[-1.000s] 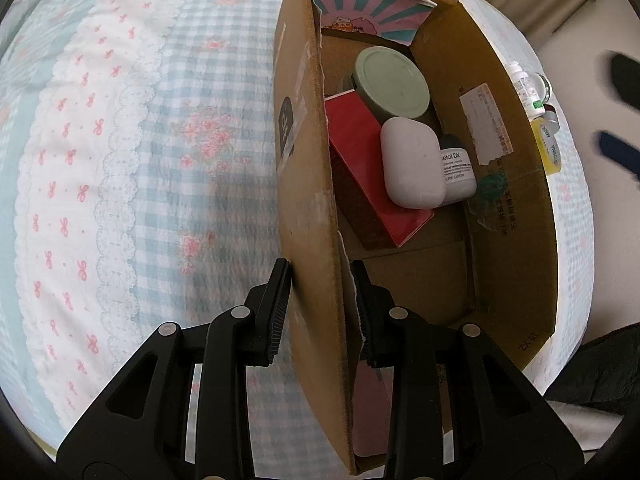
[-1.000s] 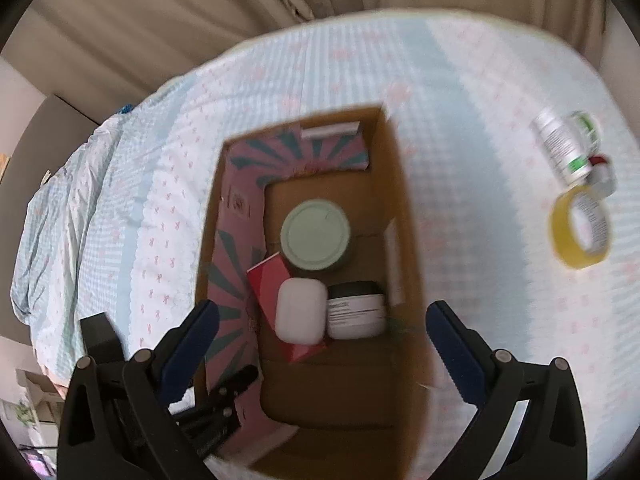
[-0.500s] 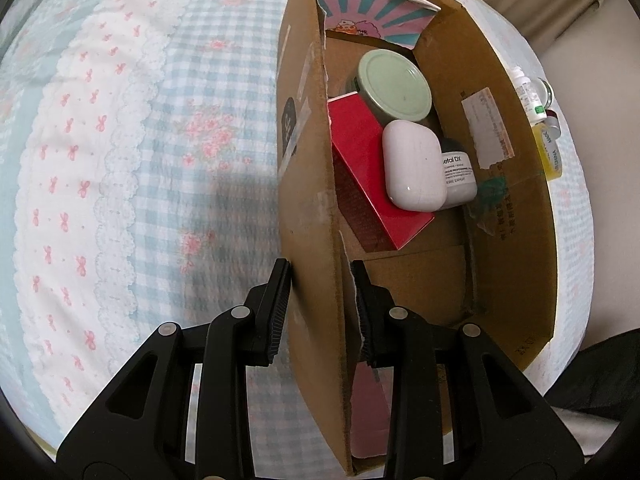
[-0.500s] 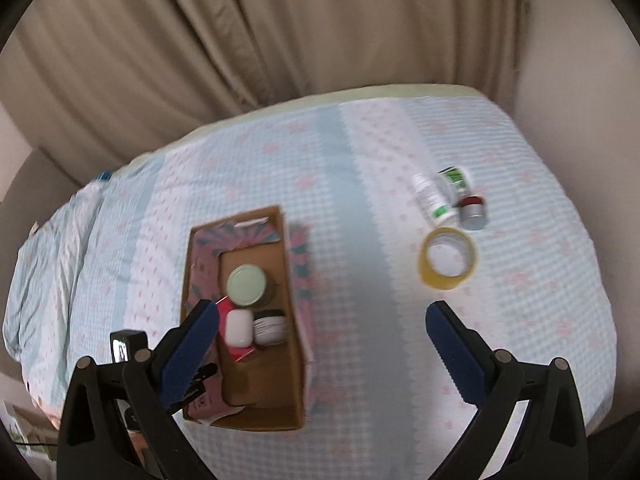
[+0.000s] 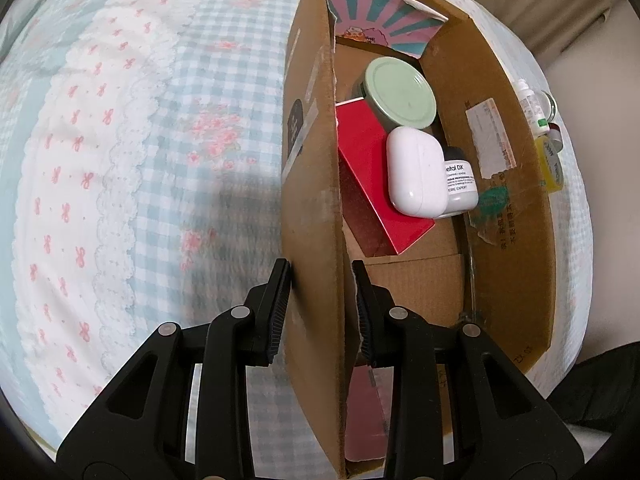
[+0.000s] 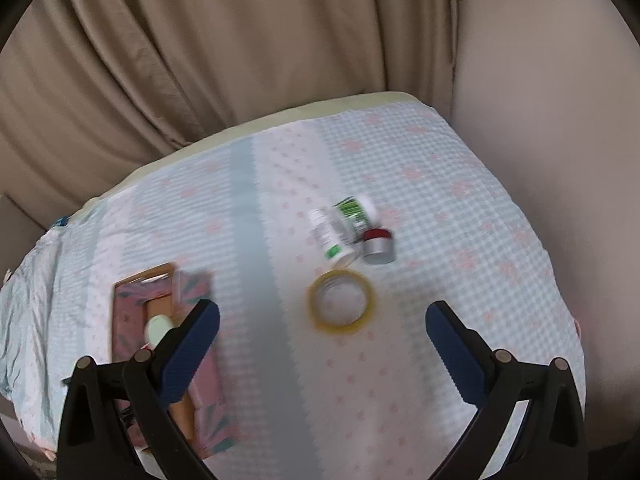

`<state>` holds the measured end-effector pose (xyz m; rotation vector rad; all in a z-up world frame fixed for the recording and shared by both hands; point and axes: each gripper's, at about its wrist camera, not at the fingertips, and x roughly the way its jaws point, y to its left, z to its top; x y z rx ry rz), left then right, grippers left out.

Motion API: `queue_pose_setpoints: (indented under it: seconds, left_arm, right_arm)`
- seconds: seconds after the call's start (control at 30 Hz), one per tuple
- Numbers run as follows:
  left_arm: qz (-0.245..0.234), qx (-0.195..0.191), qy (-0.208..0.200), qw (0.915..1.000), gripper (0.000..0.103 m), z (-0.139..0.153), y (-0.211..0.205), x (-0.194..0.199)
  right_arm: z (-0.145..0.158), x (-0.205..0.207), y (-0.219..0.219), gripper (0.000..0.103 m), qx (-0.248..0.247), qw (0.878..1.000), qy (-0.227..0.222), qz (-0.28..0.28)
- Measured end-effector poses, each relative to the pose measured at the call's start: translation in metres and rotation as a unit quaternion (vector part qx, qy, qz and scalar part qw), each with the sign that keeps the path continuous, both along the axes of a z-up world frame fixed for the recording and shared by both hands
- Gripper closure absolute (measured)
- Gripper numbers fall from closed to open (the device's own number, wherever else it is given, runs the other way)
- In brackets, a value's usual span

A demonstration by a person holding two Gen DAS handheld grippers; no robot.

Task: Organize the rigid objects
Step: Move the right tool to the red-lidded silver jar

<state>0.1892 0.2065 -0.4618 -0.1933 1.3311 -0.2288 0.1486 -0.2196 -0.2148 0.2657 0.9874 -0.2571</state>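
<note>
From the left wrist camera, the left gripper was clamped on the near side wall of the cardboard box, one pad outside and one inside. The box stood on the checked bedspread. Inside lay a jar with a green lid, a red box, a white case resting on top of it, and a small grey jar just beside the case. That grip looked right for steadying the box (cardboard flexes, so a firm hold low on the wall would serve better than a pinch at the rim).

From the right wrist camera, the right gripper hung above the bed with its jaws spread wide and nothing between them. Below it, well apart from the box, lay a yellow tape roll, two white bottles on their sides and a small red-topped tin, all close together. I judged the tape roll the next pick. The view was blurred, so the descent ought to slow, with one finger through the hole and one outside the ring, taking care not to nudge the bottles, which could roll.
</note>
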Motion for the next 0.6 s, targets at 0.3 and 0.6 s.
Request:
queue_pose_setpoints:
  seconds: [0.3, 0.6]
  left_arm:
    - [0.006, -0.005, -0.004, 1.0000, 0.076, 0.001, 0.005, -0.005]
    - [0.013, -0.011, -0.003, 0.9999, 0.076, 0.002, 0.008, -0.006]
  right_arm:
    - [-0.088, 0.057, -0.086, 0.000, 0.040, 0.999, 0.032, -0.013]
    - [-0.171, 0.100, -0.123, 0.009, 0.071, 0.995, 0.065, -0.030]
